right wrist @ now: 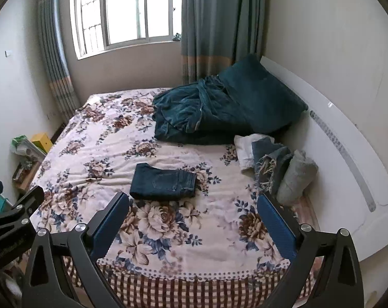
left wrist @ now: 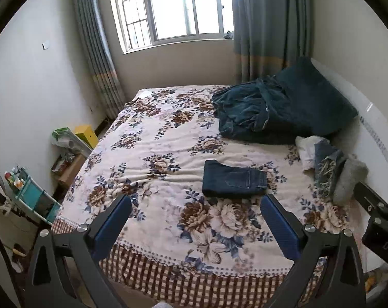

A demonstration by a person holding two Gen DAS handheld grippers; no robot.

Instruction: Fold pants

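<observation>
Both sets of blue pads sit nearest my lenses, spread wide with nothing between them. Left gripper [left wrist: 196, 220]: jaws fully apart, empty. Right gripper [right wrist: 193, 218]: same, jaws as wide as I see them go, empty. Each tool's black frame shows at the edge of the other's view, so I hold them side by side at the foot of the bed.

Under and between the jaws: floral blanket [left wrist: 168, 133], checked border hanging over the near edge.

Task item: pants [right wrist: 164, 182], dark denim, lying just beyond the jaw tips. Seen from the left tool they sit ahead of its right pad; from the right tool, ahead of its left pad. They already lie as a compact rectangle with several layers stacked, a back pocket facing up.

Handling judgement: denim is medium-heavy, limp overall but stiffer at seams and the stacked edge. Not fragile, not slippery; the pads should bite well. The plush blanket may snag or lift along with it.

Where to grip: I would take the thick folded edge, all layers at once, one gripper at each short end. A pinch on the top layer alone would likely peel the stack open.

Beyond the jaws, right side: rolled garments [right wrist: 276, 169] and a teal quilt [right wrist: 214, 110], both well apart from the pants.
</observation>
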